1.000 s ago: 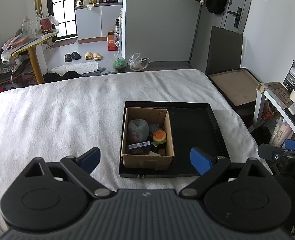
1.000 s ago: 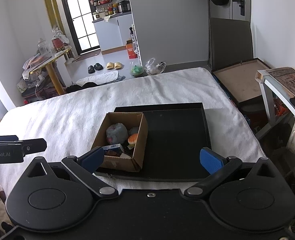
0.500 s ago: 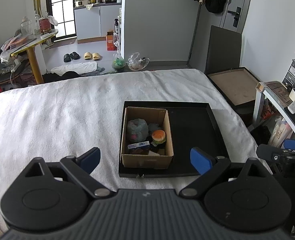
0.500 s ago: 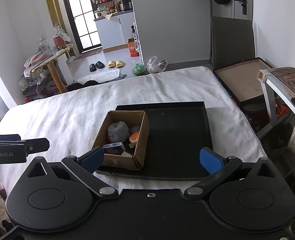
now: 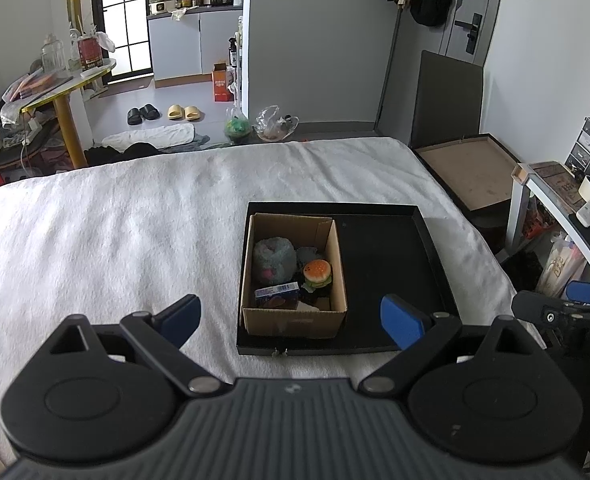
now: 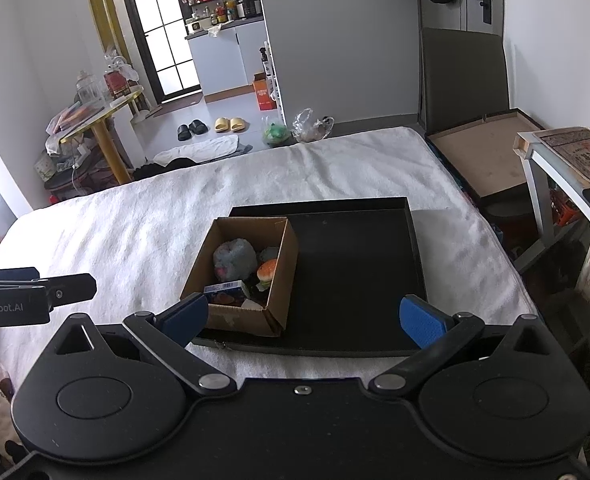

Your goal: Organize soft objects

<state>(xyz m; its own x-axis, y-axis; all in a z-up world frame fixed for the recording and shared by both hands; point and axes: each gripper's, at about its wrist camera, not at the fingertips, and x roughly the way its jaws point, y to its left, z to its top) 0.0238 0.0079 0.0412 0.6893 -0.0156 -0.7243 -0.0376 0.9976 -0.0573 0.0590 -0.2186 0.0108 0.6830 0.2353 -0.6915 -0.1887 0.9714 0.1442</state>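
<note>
A cardboard box (image 5: 295,322) (image 6: 231,320) stands in the left part of a black tray (image 5: 391,264) (image 6: 355,264) on the white bed cover. Inside lie a grey-blue fluffy toy (image 5: 273,258) (image 6: 234,258), a small burger toy (image 5: 317,272) (image 6: 267,270), a darker grey soft thing (image 5: 307,254) and a blue packet (image 5: 277,294) (image 6: 225,290). My left gripper (image 5: 291,318) hangs open and empty just short of the tray's near edge. My right gripper (image 6: 303,318) is likewise open and empty, a little to the right of it.
White bed cover (image 5: 115,232) spreads to the left and beyond the tray. A flat brown-lined box (image 5: 471,168) and a side table (image 5: 551,188) stand past the bed's right edge. Floor clutter, slippers and a yellow-legged table (image 5: 67,120) lie beyond the far edge.
Both grippers have drifted slightly; the box and tray sit a touch higher in view. Jaws stay open and the toys have not moved.
</note>
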